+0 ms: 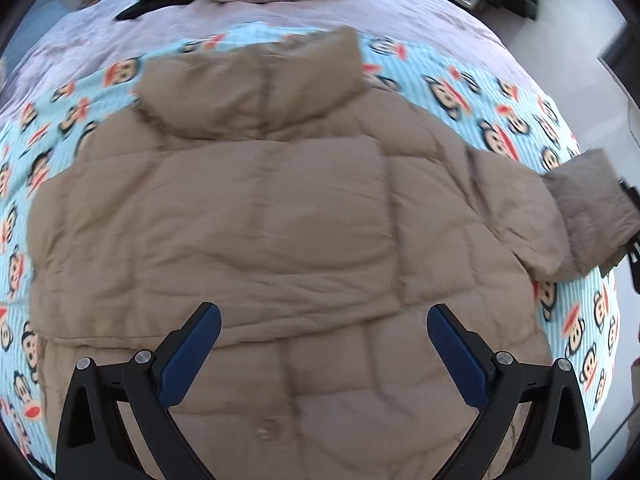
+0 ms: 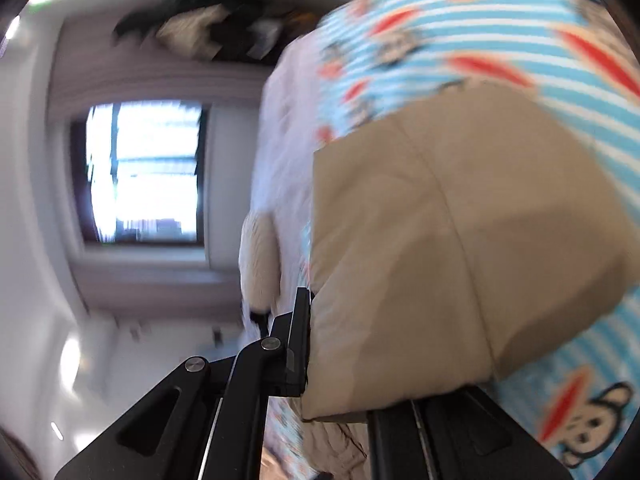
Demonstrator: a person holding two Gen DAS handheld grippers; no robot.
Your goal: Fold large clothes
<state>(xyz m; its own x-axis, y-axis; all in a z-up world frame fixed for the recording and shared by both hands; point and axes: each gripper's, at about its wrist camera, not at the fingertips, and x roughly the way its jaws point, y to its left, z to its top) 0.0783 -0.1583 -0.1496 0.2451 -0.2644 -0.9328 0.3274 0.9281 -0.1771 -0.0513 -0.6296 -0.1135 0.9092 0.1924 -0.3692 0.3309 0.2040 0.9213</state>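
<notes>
Jacket [image 1: 280, 216]: spread back-up on monkey-print blanket [image 1: 496, 128], flat for folding
Right gripper [image 2: 336, 360]: clamped on sleeve cuff [image 2: 440, 240], raised to carry sleeve inward
Left gripper [image 1: 324, 352]: blue pads [image 1: 188, 360] wide apart, empty, poised above hem
</notes>
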